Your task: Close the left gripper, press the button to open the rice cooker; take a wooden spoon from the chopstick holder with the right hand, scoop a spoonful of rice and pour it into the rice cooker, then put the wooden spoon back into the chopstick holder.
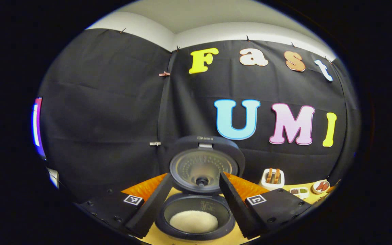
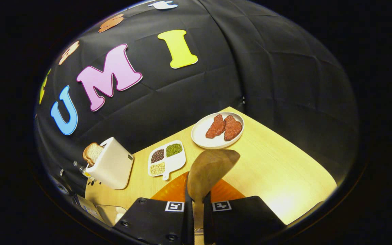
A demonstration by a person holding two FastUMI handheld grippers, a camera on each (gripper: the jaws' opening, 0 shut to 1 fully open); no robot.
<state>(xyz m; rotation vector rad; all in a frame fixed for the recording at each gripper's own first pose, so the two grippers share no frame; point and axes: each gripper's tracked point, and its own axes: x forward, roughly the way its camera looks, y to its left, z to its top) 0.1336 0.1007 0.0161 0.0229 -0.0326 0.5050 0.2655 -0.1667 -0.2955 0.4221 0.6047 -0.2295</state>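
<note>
Right gripper (image 2: 196, 204) clenches the wooden spoon (image 2: 209, 170) by its neck, bowl raised over the table (image 2: 284, 170), presumably for carrying; whether it holds rice is hidden. Left gripper (image 1: 192, 197) hangs released, fingers framing the rice cooker (image 1: 196, 211), lid up, white rice inside.

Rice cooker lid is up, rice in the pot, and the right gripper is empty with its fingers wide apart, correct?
Not quite. The right gripper is shut on the wooden spoon, as the right gripper view shows. The rice cooker lid is up, with rice in the pot.
</note>
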